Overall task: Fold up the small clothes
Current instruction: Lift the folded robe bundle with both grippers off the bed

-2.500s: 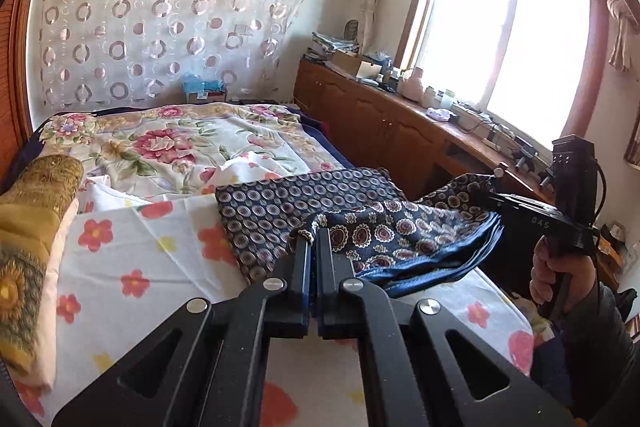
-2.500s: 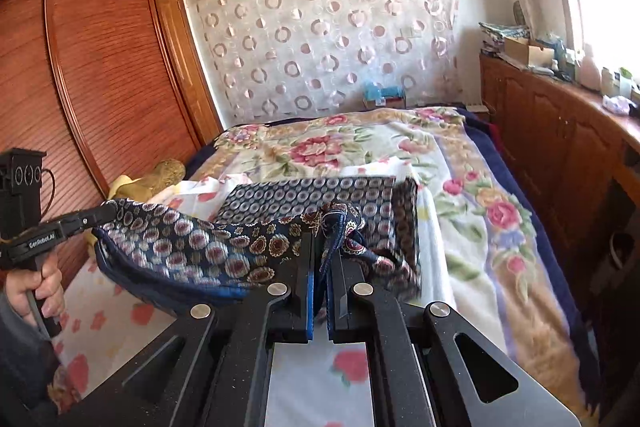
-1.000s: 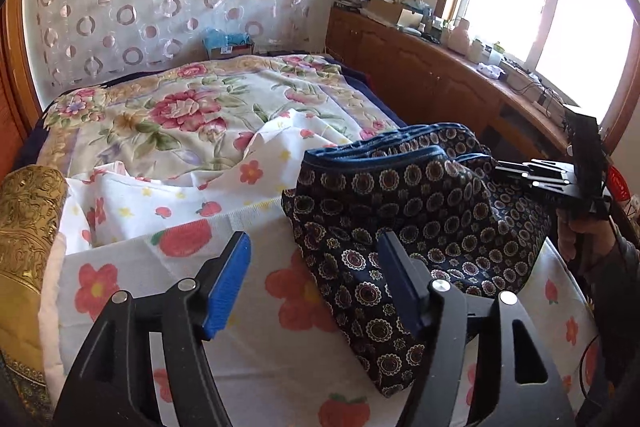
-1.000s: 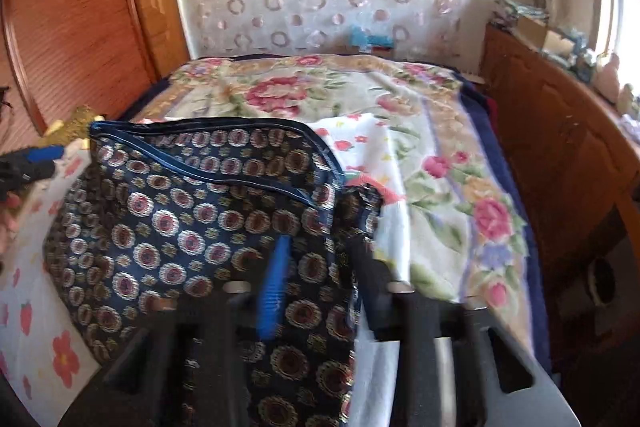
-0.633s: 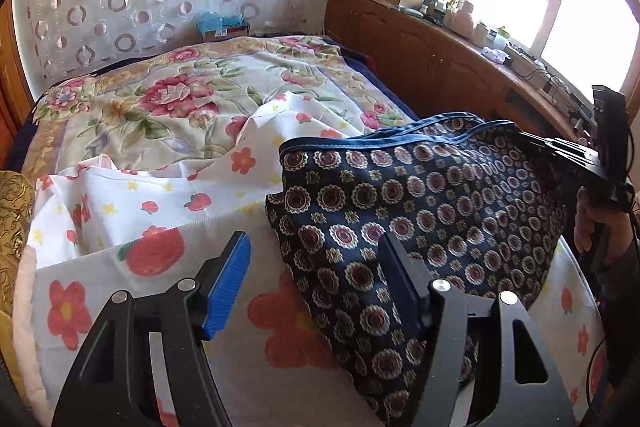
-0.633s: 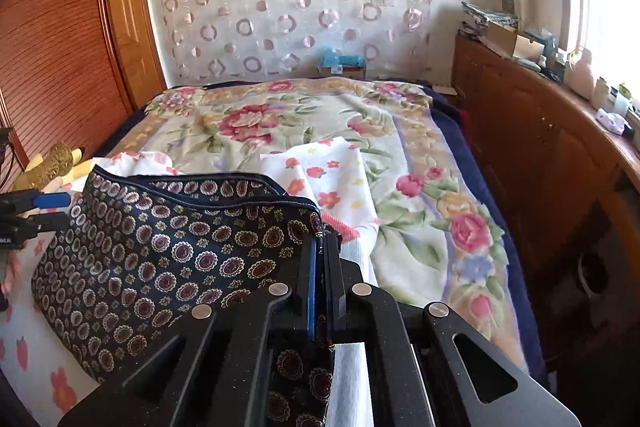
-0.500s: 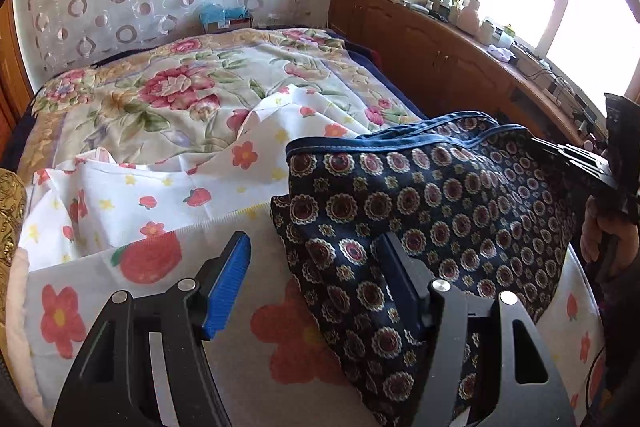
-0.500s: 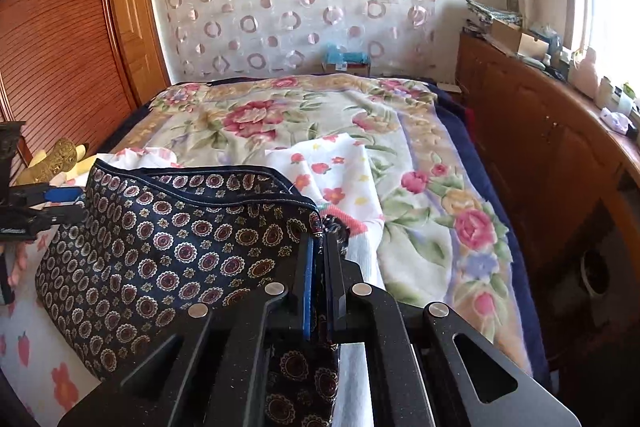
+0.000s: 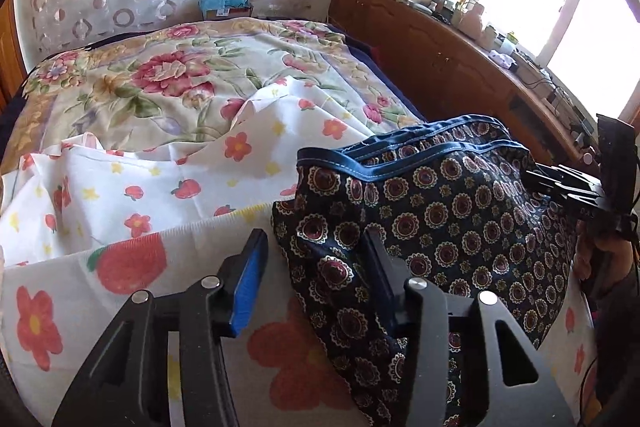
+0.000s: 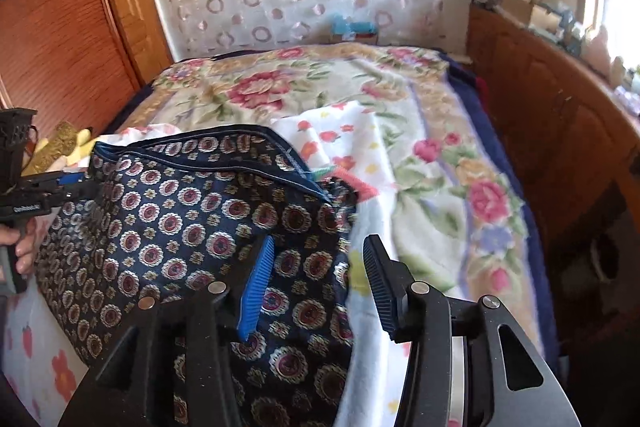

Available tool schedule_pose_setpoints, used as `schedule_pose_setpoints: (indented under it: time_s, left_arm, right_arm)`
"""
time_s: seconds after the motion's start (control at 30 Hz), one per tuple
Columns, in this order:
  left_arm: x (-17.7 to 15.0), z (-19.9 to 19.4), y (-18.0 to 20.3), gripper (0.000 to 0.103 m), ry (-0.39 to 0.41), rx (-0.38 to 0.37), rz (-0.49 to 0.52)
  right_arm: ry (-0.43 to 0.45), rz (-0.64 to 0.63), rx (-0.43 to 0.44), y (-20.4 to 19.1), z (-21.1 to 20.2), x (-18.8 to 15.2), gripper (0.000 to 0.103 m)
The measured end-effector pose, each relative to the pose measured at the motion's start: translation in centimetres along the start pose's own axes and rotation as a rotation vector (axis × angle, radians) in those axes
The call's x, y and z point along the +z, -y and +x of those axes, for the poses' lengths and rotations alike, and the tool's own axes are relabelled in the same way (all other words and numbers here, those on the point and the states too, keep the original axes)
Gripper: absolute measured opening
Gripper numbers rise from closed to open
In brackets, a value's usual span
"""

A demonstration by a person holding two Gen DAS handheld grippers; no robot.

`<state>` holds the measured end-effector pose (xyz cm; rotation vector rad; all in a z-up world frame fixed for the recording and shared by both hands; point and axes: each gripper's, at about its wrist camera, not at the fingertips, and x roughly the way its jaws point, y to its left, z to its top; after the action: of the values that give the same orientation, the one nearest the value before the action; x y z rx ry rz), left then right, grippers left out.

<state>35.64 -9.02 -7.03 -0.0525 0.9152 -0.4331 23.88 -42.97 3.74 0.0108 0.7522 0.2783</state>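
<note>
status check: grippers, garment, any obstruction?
Left gripper open. Right gripper open. Navy patterned garment released, folded on bed sheet. Nothing blocking.

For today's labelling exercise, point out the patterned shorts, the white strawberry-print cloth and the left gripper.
shorts (image 9: 460,223): left wrist view, middle of the patterned front.
strawberry cloth (image 9: 160,187): left wrist view, flat white part beside the shorts.
left gripper (image 9: 316,267): left wrist view, midway between its open fingertips.

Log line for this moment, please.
left gripper: open | right gripper: open | navy patterned garment: folded, released, lying on strawberry-print sheet
</note>
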Motion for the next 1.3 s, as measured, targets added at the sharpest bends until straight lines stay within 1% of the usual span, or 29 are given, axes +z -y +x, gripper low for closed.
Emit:
schedule_pose_setpoints:
  time_s: [0.1, 0.3, 0.4, 0.47, 0.53, 0.57, 0.63, 0.67, 0.7, 0.73, 0.8, 0.83, 0.9, 1.07, 1.17, 1.3]
  left_arm:
    - [0.0, 0.1, 0.0, 0.050, 0.001, 0.007, 0.007]
    - [0.0, 0.2, 0.1, 0.050, 0.005, 0.020, 0.024]
    - [0.1, 0.4, 0.3, 0.050, 0.005, 0.041, 0.038]
    - [0.2, 0.5, 0.3, 0.050, 0.004, 0.046, 0.038]
    - [0.2, 0.5, 0.3, 0.050, 0.005, 0.046, 0.037]
    - [0.3, 0.6, 0.3, 0.050, 0.005, 0.048, 0.040]
    - [0.2, 0.6, 0.4, 0.044, 0.005, 0.046, 0.048]
    - [0.2, 0.7, 0.5, 0.036, 0.002, 0.045, 0.054]
    - [0.2, 0.7, 0.7, 0.030, -0.001, 0.048, 0.063]
    - [0.2, 0.8, 0.9, 0.021, -0.007, 0.048, 0.076]
    - [0.2, 0.7, 1.1, 0.011, -0.012, 0.028, 0.073]
    - [0.2, 0.5, 1.3, 0.009, -0.007, 0.031, 0.076]
    - [0.0, -0.6, 1.8, 0.007, 0.028, 0.032, 0.087]
    - [-0.7, -5.6, 2.6, 0.006, 0.130, 0.002, 0.069]
    - [-1.6, -9.6, 3.0, 0.006, 0.201, -0.009, 0.065]
    - [-3.1, -15.3, 2.4, 0.006, 0.298, 0.010, 0.057]
  right_arm:
    - [-0.025, 0.002, 0.007, 0.4, 0.9, 0.5, 0.048]
    - [-0.033, -0.015, 0.038, 0.7, 1.8, 1.3, 0.048]
    - [-0.034, -0.021, 0.053, 0.6, 2.3, 1.6, 0.041]
    - [-0.036, -0.035, 0.060, 0.4, 2.5, 1.6, 0.034]
    - [-0.038, -0.041, 0.077, 0.2, 2.6, 1.6, 0.024]
    - [-0.039, -0.043, 0.083, 0.1, 2.6, 1.5, 0.021]
    - [-0.028, -0.054, 0.080, -0.1, 2.5, 1.4, 0.012]
    - [-0.012, -0.061, 0.070, -0.2, 2.3, 1.3, 0.011]
    - [-0.002, -0.065, 0.065, -0.3, 2.2, 1.2, 0.009]
    - [0.009, -0.069, 0.057, -0.5, 2.1, 1.0, 0.009]
    - [0.043, -0.065, 0.047, -0.8, 1.6, 0.6, 0.008]
    - [0.061, -0.063, 0.047, -1.0, 1.2, 0.4, 0.008]
    - [0.103, -0.059, 0.042, -1.3, 0.2, 0.0, 0.007]
    - [0.176, -0.085, 0.063, -3.1, -2.5, -0.6, 0.007]
    - [0.234, -0.123, 0.069, -5.0, -4.2, -0.5, 0.007]
    - [0.298, -0.159, 0.111, -7.9, -5.8, -0.1, 0.006]
